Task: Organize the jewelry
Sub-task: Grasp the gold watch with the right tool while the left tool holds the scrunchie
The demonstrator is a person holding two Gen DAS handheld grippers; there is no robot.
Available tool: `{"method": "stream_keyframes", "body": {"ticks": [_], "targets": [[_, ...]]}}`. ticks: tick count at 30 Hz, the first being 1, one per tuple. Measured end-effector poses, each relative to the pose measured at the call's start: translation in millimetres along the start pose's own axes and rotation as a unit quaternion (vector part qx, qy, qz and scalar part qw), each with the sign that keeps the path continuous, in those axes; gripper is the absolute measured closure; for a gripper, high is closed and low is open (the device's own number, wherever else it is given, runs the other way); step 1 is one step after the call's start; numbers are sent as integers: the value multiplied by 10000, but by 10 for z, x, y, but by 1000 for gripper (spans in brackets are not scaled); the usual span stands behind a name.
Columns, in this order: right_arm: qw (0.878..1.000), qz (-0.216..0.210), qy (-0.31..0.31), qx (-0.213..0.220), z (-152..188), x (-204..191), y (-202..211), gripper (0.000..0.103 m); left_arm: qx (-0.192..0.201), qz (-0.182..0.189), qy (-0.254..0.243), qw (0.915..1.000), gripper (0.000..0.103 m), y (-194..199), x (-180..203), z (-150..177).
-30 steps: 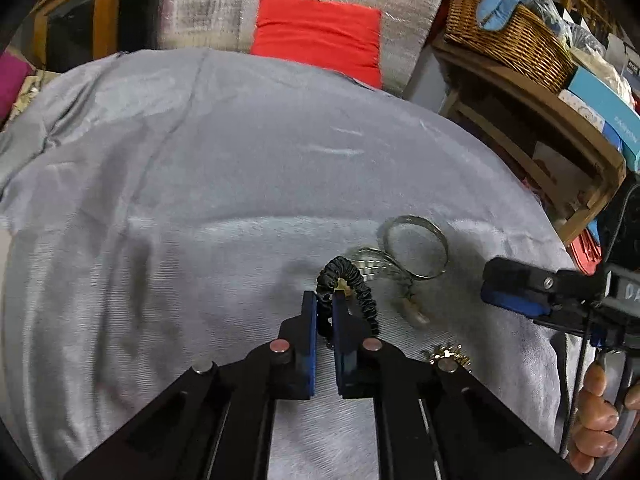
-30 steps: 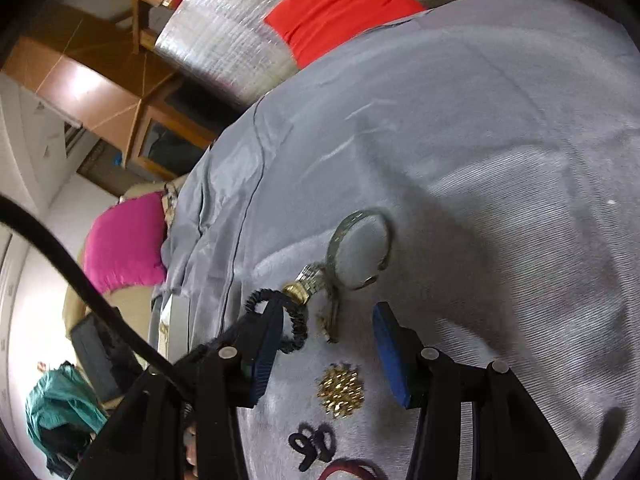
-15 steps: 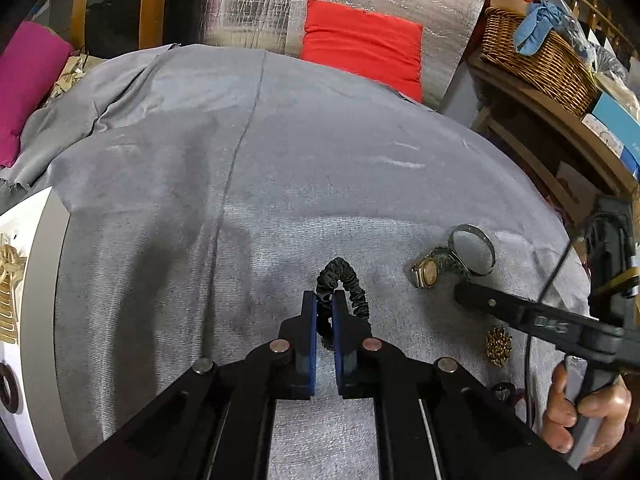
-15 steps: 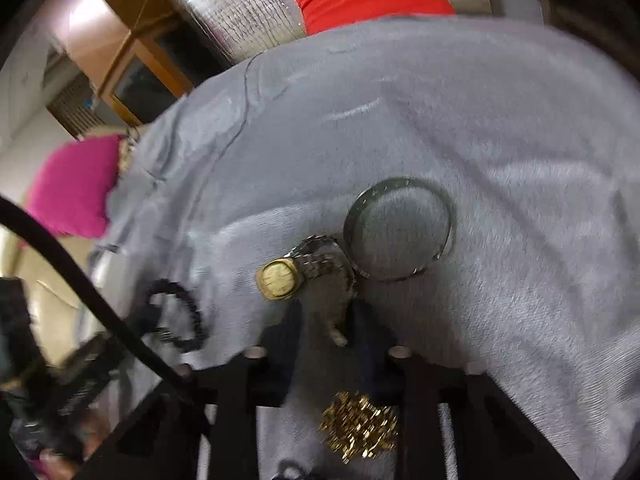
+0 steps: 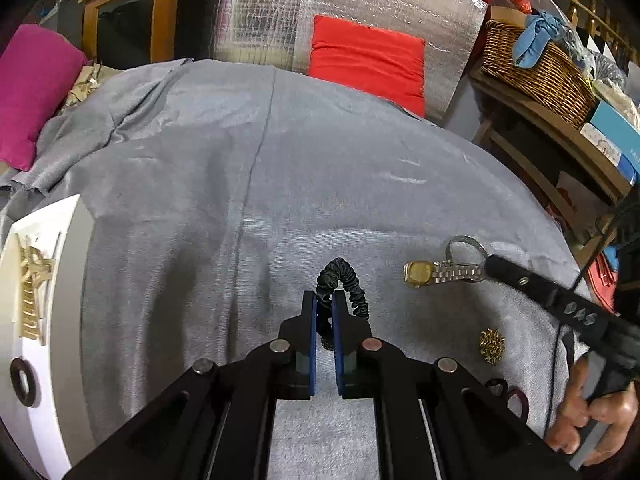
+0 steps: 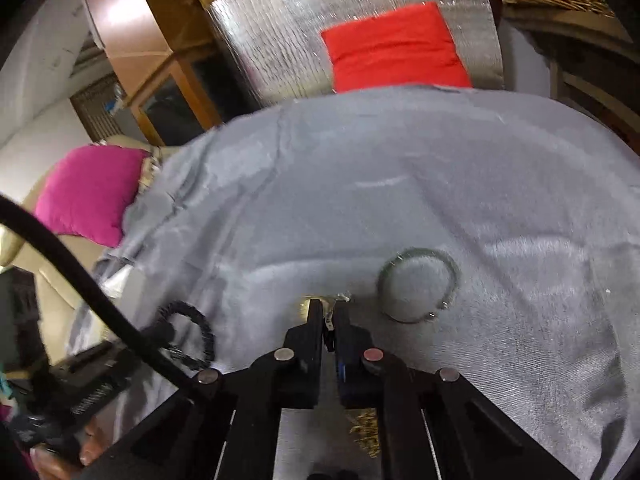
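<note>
left gripper (image 5: 324, 312): blue pads nearly together, pinching the black scrunchie (image 5: 343, 280), whose loop arches up past the fingertips above the grey cloth (image 5: 200, 200). same scrunchie (image 6: 192, 332) visible from the right wrist view, low on the left beside the black cable (image 6: 80, 280).

right gripper (image 6: 328, 320): fingers almost closed around something pale and metallic at the tips, blurred in its own view. from the left wrist view, clamped on the silver band end of the wristwatch (image 5: 440, 272), gold-cased face lying toward the scrunchie, band running into the black finger (image 5: 520, 280). right hand (image 5: 592, 412) wrapped on the handle at the lower right edge.

silver bangle (image 6: 418, 284) flat on the cloth just right of the right gripper's tips; in the other view bangle (image 5: 466, 244) partly behind the watch band, touching or overlapping it, cannot tell which. gold brooch (image 5: 492, 346) on the cloth nearer the camera than the watch, apart from it; a scrap of the same gold (image 6: 366, 428) showing under the right gripper's body.

white tray (image 5: 60, 280) at the far left edge of the cloth, holding a gold comb-like piece (image 5: 34, 280) and a dark ring (image 5: 24, 382).

beyond the cloth: red cushion (image 5: 368, 62) against silver quilted backing, magenta cushion (image 5: 32, 92) at left, wicker basket (image 5: 536, 72) on a wooden shelf at right.
</note>
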State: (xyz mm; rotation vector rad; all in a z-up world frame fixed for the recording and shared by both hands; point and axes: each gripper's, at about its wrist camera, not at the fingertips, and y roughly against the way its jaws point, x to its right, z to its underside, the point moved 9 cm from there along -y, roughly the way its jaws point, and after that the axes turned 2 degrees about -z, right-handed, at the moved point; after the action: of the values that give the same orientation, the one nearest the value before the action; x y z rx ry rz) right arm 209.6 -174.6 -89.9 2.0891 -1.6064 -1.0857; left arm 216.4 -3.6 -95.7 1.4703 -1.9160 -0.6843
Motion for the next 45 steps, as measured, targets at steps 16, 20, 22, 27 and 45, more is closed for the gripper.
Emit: {"method": "stream_keyframes", "body": {"ticks": [16, 20, 22, 27, 45], "targets": [[9908, -192, -717, -1134, 312, 327, -176, 93, -30, -273, 147, 9995, 96, 121, -217, 97], [9868, -200, -842, -1368, 368, 399, -325, 90, -44, -262, 139, 9996, 96, 102, -198, 91], [9873, -199, -752, -1383, 371, 363, -399, 90, -59, -246, 133, 9996, 96, 99, -192, 95], [9910, -250, -358, -1262, 333, 142, -491, 48, -57, -255, 99, 9996, 96, 124, -190, 102], [9982, -507, 49, -307, 76, -515, -64, 102, 385, -330, 494, 9975, 96, 715, -547, 138]]}}
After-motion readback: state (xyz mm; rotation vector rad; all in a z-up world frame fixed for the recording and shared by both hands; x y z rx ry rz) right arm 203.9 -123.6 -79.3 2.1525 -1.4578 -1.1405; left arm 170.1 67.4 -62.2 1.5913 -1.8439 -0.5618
